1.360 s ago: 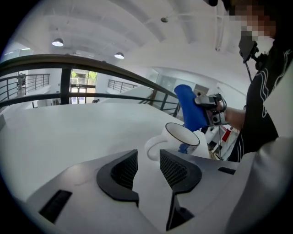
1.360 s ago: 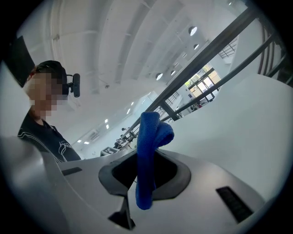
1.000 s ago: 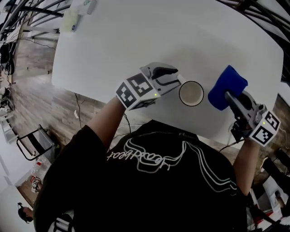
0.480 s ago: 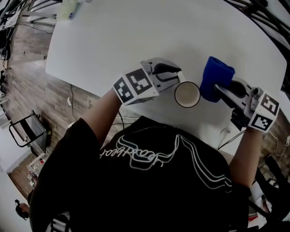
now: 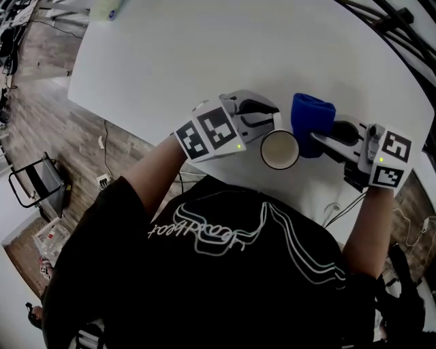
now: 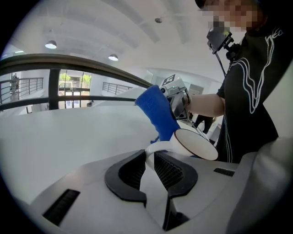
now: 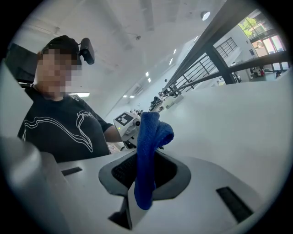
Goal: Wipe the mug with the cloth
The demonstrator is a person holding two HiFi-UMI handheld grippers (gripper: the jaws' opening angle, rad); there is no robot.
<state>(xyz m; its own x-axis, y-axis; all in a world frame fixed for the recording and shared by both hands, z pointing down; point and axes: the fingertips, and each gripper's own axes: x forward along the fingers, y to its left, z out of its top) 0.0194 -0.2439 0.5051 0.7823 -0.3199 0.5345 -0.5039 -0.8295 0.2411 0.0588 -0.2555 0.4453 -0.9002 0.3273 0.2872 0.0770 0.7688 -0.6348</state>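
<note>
A white mug (image 5: 280,149) stands upright near the table's front edge. My left gripper (image 5: 270,124) is at its left; its jaws have just been closing with the mug's handle (image 6: 150,149) between them, and the pads now press on it. In the left gripper view the mug's rim (image 6: 197,144) sits just beyond my left gripper (image 6: 149,167). My right gripper (image 5: 320,140) is shut on a folded blue cloth (image 5: 312,120), held up against the mug's right side. The cloth (image 7: 149,146) hangs out of my right gripper (image 7: 144,171) in the right gripper view.
The white table (image 5: 204,54) stretches away behind the mug. A pale green object (image 5: 107,8) lies at its far left corner. The table's front edge runs close under both grippers, with wooden floor, a cable and a black chair (image 5: 30,187) beyond it.
My right gripper has swung left with the blue cloth, from well right of the mug to right beside it. The left gripper stayed at the mug's left and narrowed its jaws.
</note>
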